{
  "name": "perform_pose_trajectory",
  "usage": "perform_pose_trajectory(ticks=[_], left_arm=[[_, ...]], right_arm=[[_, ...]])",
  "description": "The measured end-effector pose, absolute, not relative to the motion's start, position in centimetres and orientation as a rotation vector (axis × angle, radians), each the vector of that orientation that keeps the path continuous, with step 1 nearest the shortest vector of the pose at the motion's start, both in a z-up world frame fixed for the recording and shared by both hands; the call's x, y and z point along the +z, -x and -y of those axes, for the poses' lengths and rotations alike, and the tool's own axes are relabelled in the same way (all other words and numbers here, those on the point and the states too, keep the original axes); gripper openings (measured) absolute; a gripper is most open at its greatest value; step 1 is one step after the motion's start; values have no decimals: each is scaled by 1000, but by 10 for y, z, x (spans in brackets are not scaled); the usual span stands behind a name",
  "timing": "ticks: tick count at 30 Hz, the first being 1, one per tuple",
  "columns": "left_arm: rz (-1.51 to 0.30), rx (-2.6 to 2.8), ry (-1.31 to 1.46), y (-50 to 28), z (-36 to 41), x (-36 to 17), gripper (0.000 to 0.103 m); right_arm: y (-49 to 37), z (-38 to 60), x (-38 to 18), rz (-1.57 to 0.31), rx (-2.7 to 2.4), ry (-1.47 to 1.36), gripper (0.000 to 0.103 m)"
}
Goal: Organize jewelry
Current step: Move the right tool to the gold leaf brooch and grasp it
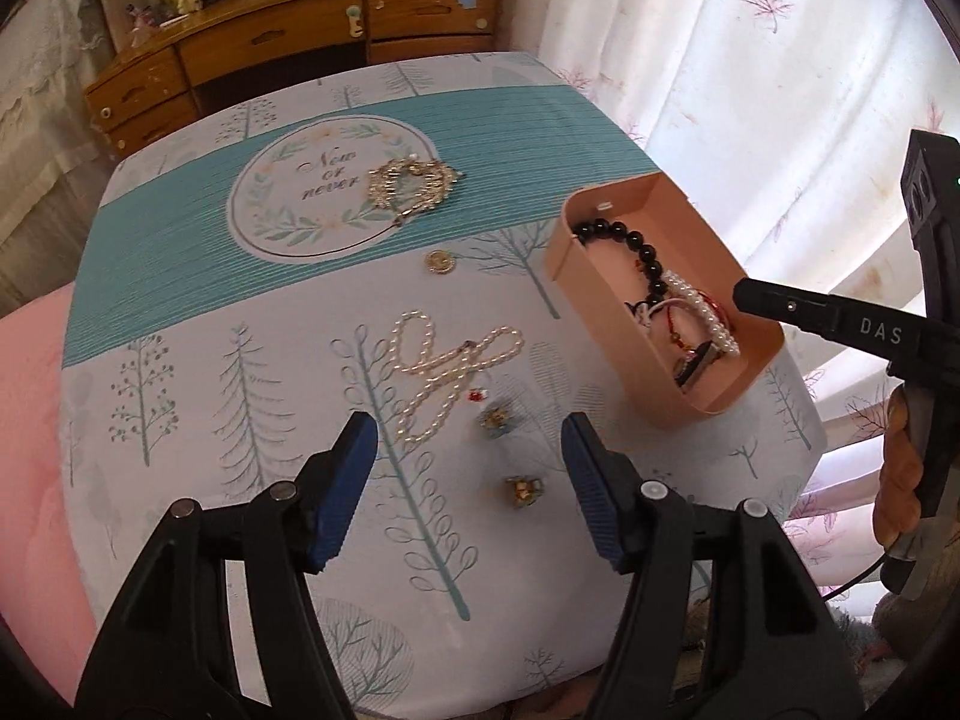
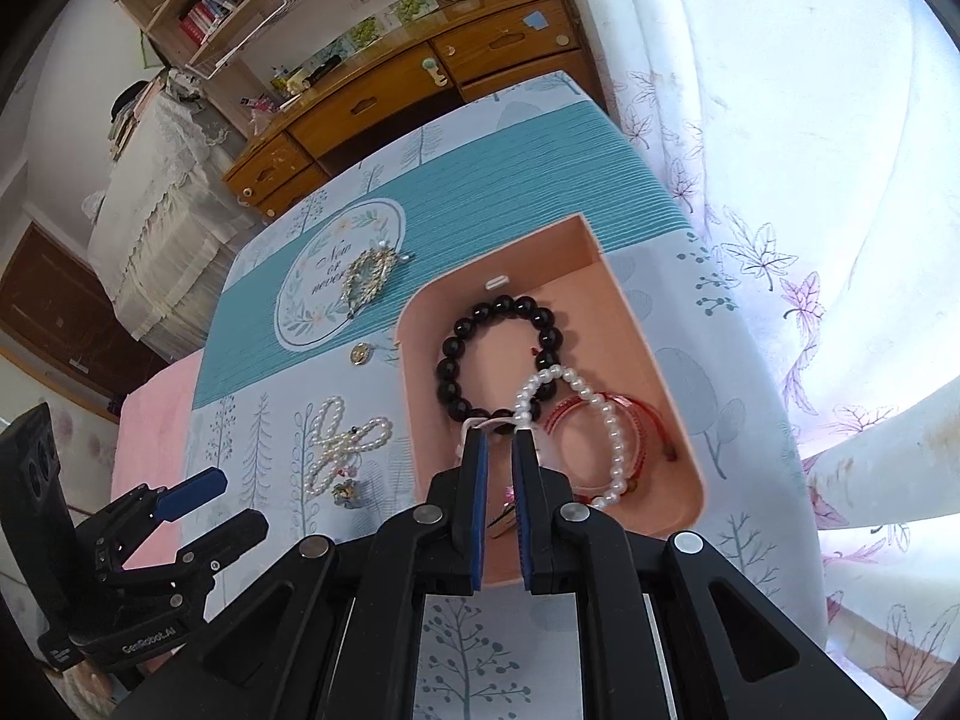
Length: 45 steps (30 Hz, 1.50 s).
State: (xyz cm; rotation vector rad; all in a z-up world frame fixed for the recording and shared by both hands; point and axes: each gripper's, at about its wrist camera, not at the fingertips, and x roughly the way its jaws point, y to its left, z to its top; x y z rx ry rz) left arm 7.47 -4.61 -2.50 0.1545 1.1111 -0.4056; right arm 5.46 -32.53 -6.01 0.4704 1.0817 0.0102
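Observation:
A pink open box on the tree-print tablecloth holds a black bead bracelet, a pearl bracelet and red cord bracelets. My right gripper is shut inside the box, its tips at the pearl bracelet's edge and a white cord; I cannot tell if either is pinched. My left gripper hangs open and empty above the cloth. Below it lie a pearl necklace and two small earrings.
Farther back lie a gold filigree piece and a small gold round charm. A wooden desk with drawers stands behind the table, a floral curtain to the right, pink bedding to the left.

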Motion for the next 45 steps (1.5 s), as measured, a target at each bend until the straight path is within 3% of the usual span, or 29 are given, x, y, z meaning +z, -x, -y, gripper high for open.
perform_pose_trajectory(ticks=[10, 15, 22, 24, 26, 38, 42, 45], left_arm=[[-1101, -258, -98, -90, 6, -32, 61], [-1088, -211, -65, -98, -7, -33, 61], [-1090, -166, -1, -114, -26, -35, 61], [-1087, -149, 7, -126, -30, -32, 61], [-1082, -126, 24, -140, -37, -28, 61], [-1109, 6, 196, -187, -89, -33, 61], [-1125, 6, 206, -185, -92, -40, 61], [-1130, 1, 207, -184, -91, -44, 61]], right_arm=[[-77, 277, -63, -1131, 96, -374, 9], [-103, 253, -52, -1123, 124, -318, 28], [-184, 236, -31, -1129, 154, -394, 39], [-212, 235, -34, -1151, 135, -437, 57], [-238, 235, -42, -1179, 91, -462, 61], [-315, 222, -118, -1345, -52, -441, 60], [-321, 220, -133, -1362, -70, -432, 48], [-320, 217, -138, -1365, -82, -421, 46]])
